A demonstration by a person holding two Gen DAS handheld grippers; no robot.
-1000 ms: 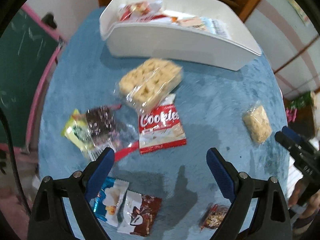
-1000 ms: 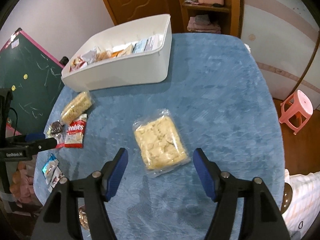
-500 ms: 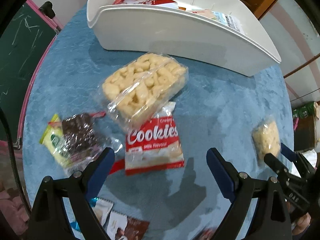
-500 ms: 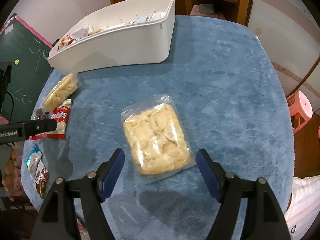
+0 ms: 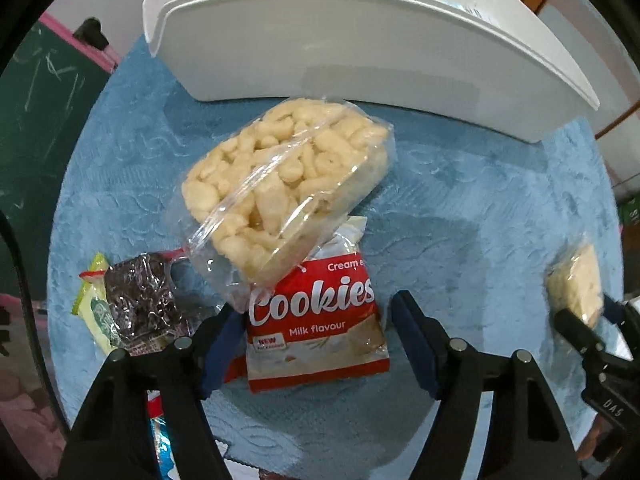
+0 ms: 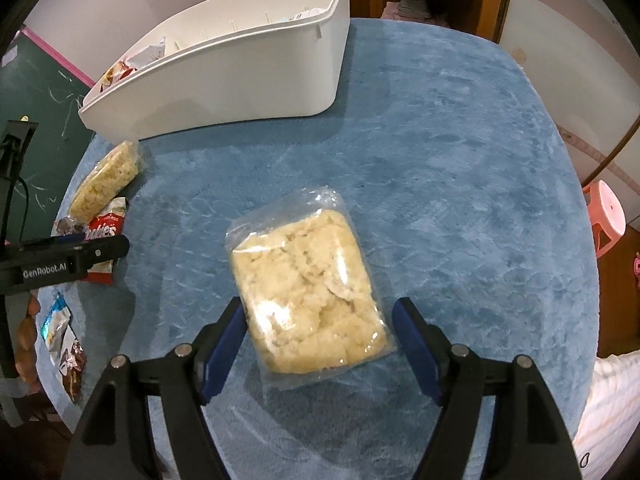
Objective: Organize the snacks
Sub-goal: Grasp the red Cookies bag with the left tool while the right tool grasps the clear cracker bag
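My left gripper (image 5: 316,336) is open, its fingers straddling a red Cookies packet (image 5: 316,328) on the blue tablecloth. A clear bag of pale puffed snacks (image 5: 288,188) lies partly over that packet's far end. My right gripper (image 6: 318,340) is open around the near end of a clear bag of pale crumbly snack (image 6: 308,296); that bag also shows in the left wrist view (image 5: 578,288). The white bin (image 6: 224,76) holding several packets stands at the back, and also shows in the left wrist view (image 5: 360,48).
A dark chocolate packet (image 5: 138,304) lies over a green packet (image 5: 94,308) left of the cookies. Blue and brown packets (image 6: 64,344) lie near the table's left edge. A green chalkboard (image 6: 36,92) stands left, a pink stool (image 6: 608,216) right.
Both grippers have moved forward and lower. The left one has come up around the Cookies packet; the right one has come up around the crumbly snack bag. Both stay open.
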